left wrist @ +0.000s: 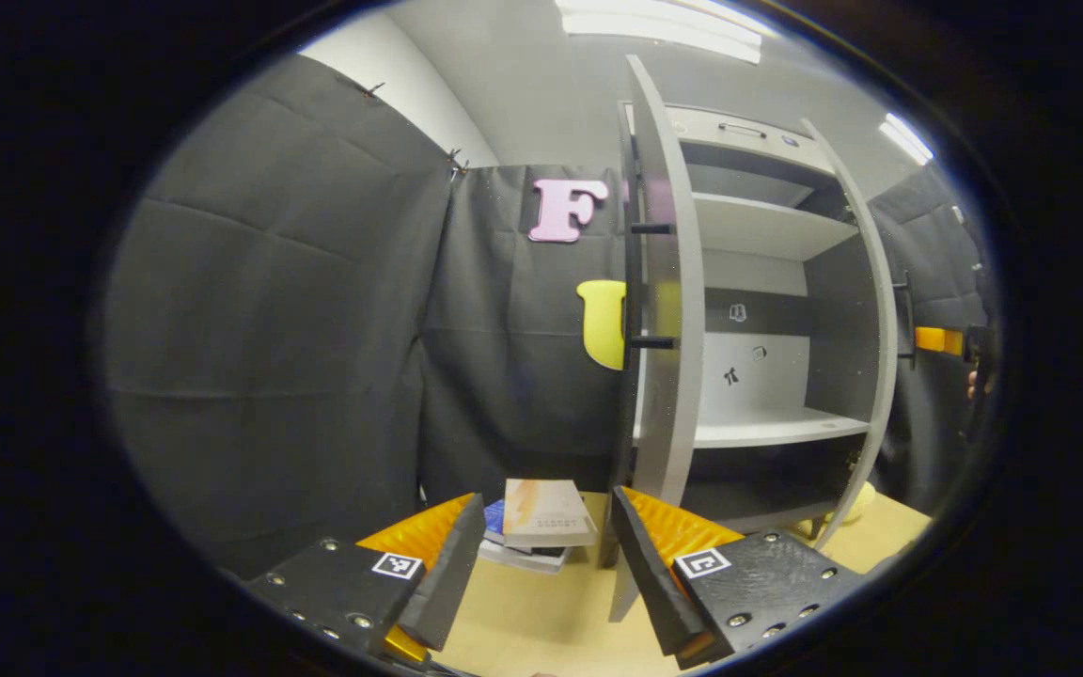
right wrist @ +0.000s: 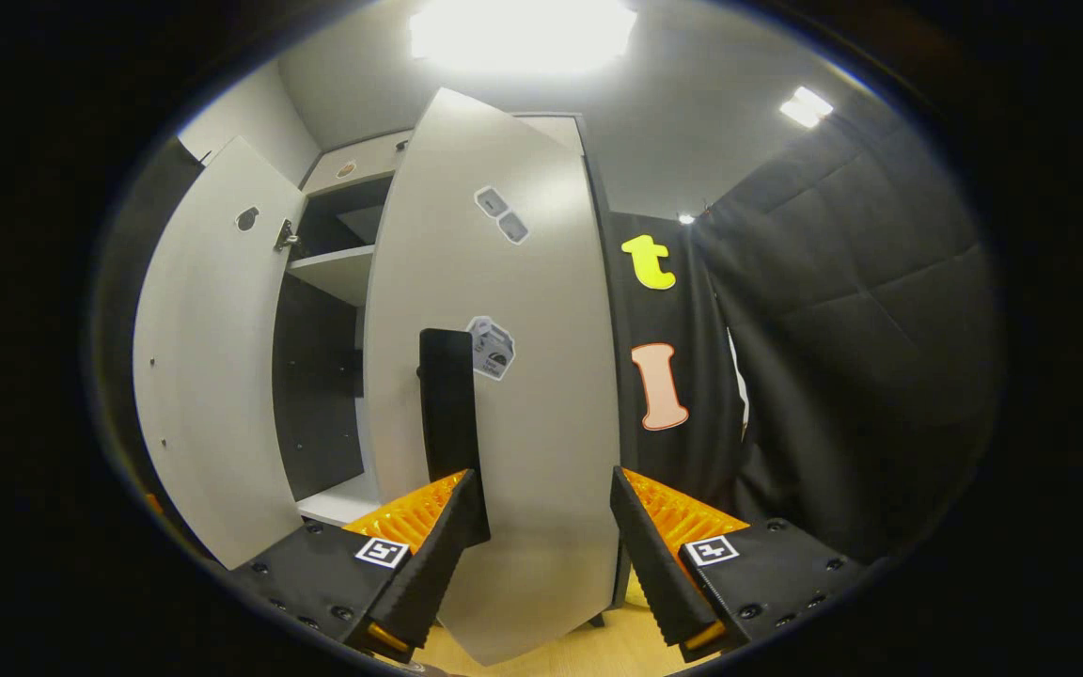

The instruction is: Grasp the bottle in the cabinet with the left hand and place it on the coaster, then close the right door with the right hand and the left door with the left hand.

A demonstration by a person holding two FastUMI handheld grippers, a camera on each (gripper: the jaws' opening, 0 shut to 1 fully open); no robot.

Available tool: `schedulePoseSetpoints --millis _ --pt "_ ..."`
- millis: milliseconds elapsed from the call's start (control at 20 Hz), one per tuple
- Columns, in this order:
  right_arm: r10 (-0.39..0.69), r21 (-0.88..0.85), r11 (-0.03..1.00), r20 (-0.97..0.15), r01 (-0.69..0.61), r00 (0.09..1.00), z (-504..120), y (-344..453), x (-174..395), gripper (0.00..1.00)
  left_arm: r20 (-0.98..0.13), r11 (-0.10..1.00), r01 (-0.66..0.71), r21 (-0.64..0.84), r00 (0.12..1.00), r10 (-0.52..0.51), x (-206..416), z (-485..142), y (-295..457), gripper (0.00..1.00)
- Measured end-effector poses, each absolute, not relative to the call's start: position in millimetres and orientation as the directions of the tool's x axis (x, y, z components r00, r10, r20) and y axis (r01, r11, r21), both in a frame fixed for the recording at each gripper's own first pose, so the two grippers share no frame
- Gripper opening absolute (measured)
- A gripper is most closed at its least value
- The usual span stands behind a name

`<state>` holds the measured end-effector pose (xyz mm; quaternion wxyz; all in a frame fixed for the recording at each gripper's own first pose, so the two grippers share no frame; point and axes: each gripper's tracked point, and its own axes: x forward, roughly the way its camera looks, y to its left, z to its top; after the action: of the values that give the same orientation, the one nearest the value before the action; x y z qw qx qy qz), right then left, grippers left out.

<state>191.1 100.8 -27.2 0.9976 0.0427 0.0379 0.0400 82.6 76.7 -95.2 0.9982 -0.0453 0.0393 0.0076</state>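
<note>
The grey cabinet [left wrist: 767,235] stands open, and the shelves [left wrist: 758,428] I can see are bare. Its left door [left wrist: 668,310] is edge-on just ahead of my left gripper [left wrist: 546,564], which is open and holds nothing. The door's black handle [left wrist: 637,282] faces the wall. In the right gripper view the right door [right wrist: 523,310] fills the middle, partly swung in, with its black handle [right wrist: 447,414] just above the left finger. My right gripper [right wrist: 541,545] is open, close to that door's outer face. A pale yellow thing [left wrist: 856,503] sits low behind the right door [left wrist: 883,310]; I cannot tell what it is.
A stack of books [left wrist: 541,527] lies on the wooden table [left wrist: 532,621] beside the left door's foot. Black cloth walls close in on both sides. An orange part of the other gripper [left wrist: 932,338] and a hand show past the right door.
</note>
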Motion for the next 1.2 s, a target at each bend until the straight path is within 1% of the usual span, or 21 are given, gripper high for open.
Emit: schedulePoseSetpoints --millis 50,100,150,200,250,300,350,400,650,800,850,900,950,1050,1100,1150,1200 --pt "0.086 0.084 0.993 -0.074 -0.08 0.994 -28 105 193 0.91 -0.079 0.996 -0.026 -0.088 0.997 0.019 83 -94 81 0.82" --pt "0.088 0.082 0.993 -0.075 -0.082 0.993 -29 109 193 0.87 -0.079 0.996 -0.031 -0.089 0.997 0.024 83 -93 84 0.82" --pt "0.089 0.082 0.993 -0.074 -0.083 0.993 -28 110 193 0.87 -0.08 0.995 -0.036 -0.089 0.996 0.029 83 -91 87 0.87" --pt "0.094 0.086 0.992 -0.074 -0.088 0.993 -30 112 190 0.87 -0.08 0.996 -0.039 -0.086 0.996 0.033 86 -90 89 0.87" --pt "0.113 0.093 0.99 -0.075 -0.106 0.991 -31 117 187 0.91 -0.081 0.996 -0.045 -0.079 0.996 0.038 89 -88 93 0.82" --pt "0.131 0.098 0.988 -0.078 -0.123 0.988 -33 121 183 0.87 -0.081 0.996 -0.049 -0.069 0.996 0.044 94 -84 96 0.87" --pt "0.146 0.095 0.986 -0.081 -0.139 0.986 -34 123 180 0.94 -0.075 0.997 -0.053 -0.06 0.996 0.048 101 -77 99 0.87" --pt "0.151 0.084 0.986 -0.082 -0.144 0.985 -36 123 175 0.96 -0.067 0.997 -0.057 -0.053 0.996 0.054 107 -69 102 0.87" --pt "0.186 -0.005 0.982 -0.075 -0.187 0.98 -46 119 146 0.97 -0.022 0.996 -0.072 -0.044 0.997 0.071 143 -20 114 0.87" --pt "0.179 -0.05 0.982 -0.091 -0.184 0.98 -53 110 134 0.97 0.006 0.995 -0.059 -0.083 0.998 0.06 162 7 108 0.87" --pt "0.174 -0.056 0.982 -0.095 -0.18 0.98 -54 107 129 0.97 0.018 0.994 -0.061 -0.091 0.998 0.063 167 17 107 0.82" --pt "0.175 -0.055 0.982 -0.092 -0.181 0.98 -53 104 125 0.93 0.031 0.994 -0.061 -0.093 0.997 0.064 172 23 107 0.82" --pt "0.177 -0.054 0.982 -0.086 -0.182 0.98 -51 102 122 0.97 0.042 0.994 -0.062 -0.088 0.997 0.066 175 29 105 0.82" --pt "0.171 -0.068 0.982 -0.075 -0.176 0.982 -49 93 116 0.96 0.049 0.996 -0.057 -0.075 0.997 0.061 180 30 96 0.82" --pt "0.168 -0.084 0.981 -0.069 -0.173 0.983 -47 88 113 0.97 0.043 0.996 -0.034 -0.08 0.998 0.037 183 26 85 0.87" --pt "0.163 -0.102 0.98 -0.067 -0.169 0.984 -47 82 110 0.97 0.044 0.996 -0.053 -0.075 0.997 0.056 178 25 80 0.81" --pt "0.159 -0.122 0.978 -0.066 -0.167 0.985 -47 77 107 0.97 0.06 0.997 -0.064 -0.054 0.996 0.067 186 26 80 0.81"
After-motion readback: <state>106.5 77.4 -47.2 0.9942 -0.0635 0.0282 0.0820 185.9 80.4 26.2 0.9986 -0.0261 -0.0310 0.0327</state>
